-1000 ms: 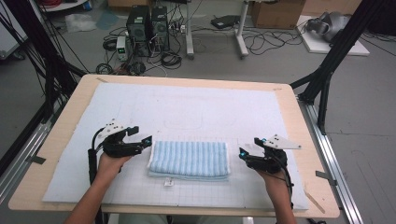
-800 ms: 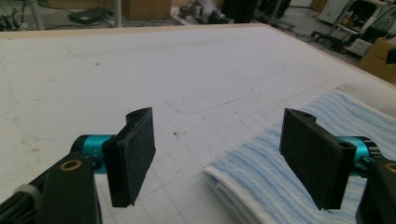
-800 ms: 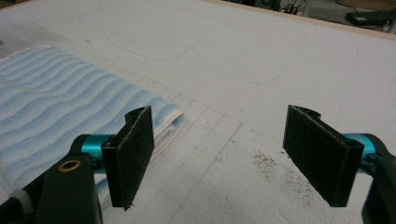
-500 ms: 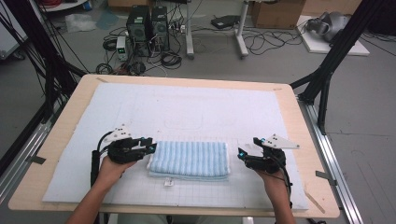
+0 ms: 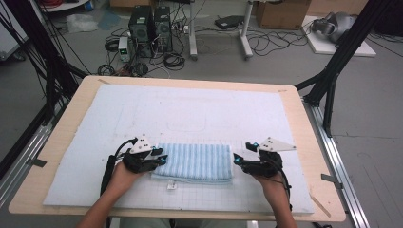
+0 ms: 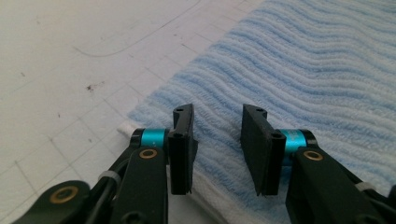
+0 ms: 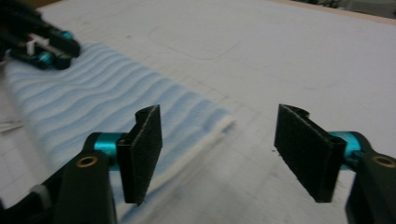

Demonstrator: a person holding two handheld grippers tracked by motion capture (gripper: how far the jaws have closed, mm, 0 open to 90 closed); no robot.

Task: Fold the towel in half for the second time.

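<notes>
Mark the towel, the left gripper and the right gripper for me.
towel point(image 5: 197, 161): high view, middle of its striped top.
left gripper point(image 5: 162, 159): high view, between its fingertips.
right gripper point(image 5: 236, 159): high view, between its fingertips.

Towel point(image 6: 299, 70): far and right parts ran past my left tongs' view edge. Left tongs point(image 7: 44, 44) in my right tongs' view: blurred, cut by frame edge. Small tag point(image 5: 171, 186) on bench: too small to read.

The white mat point(image 5: 190, 109) lies open behind the towel point(image 5: 195, 162). At the towel's two short ends, the left gripper point(image 5: 161, 159) and right gripper point(image 5: 236, 159) block the way.
</notes>
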